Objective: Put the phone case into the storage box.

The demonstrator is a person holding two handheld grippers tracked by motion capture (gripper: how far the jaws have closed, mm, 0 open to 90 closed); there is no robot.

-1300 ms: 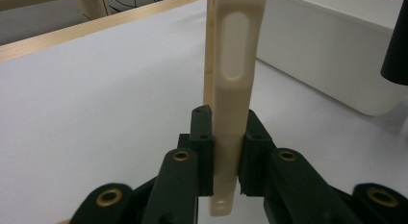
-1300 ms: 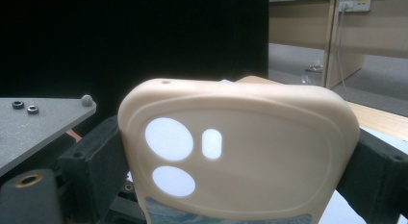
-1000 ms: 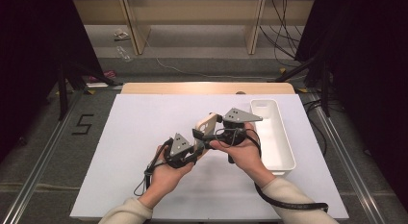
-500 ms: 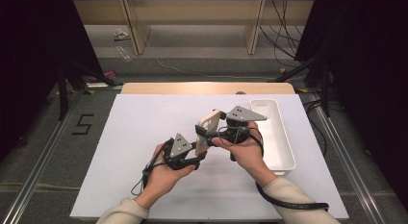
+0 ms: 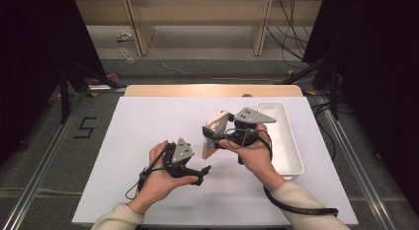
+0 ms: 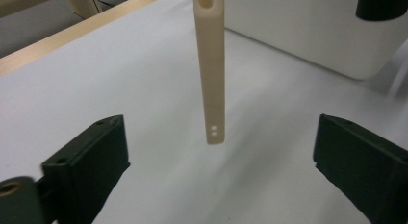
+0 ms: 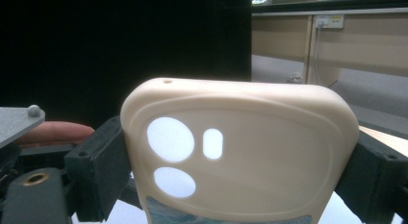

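Observation:
A cream phone case is held upright above the white table, my right gripper shut on its two sides. In the right gripper view the case's back, with its camera cut-outs, stands between the black pads. My left gripper sits lower left of the case, near the table. Its jaws have just been opening and now stand wide apart. In the left gripper view the case's thin edge hangs ahead between the pads, touching neither.
A long white tray lies on the table just right of the right hand, seen too in the left gripper view as the white tray. The table's wooden far edge runs behind; cables and shelving stand beyond.
The left gripper's jaws have gone from nearly closed at the case's lower end to wide open, letting go of it. The right gripper has kept its grip and place.

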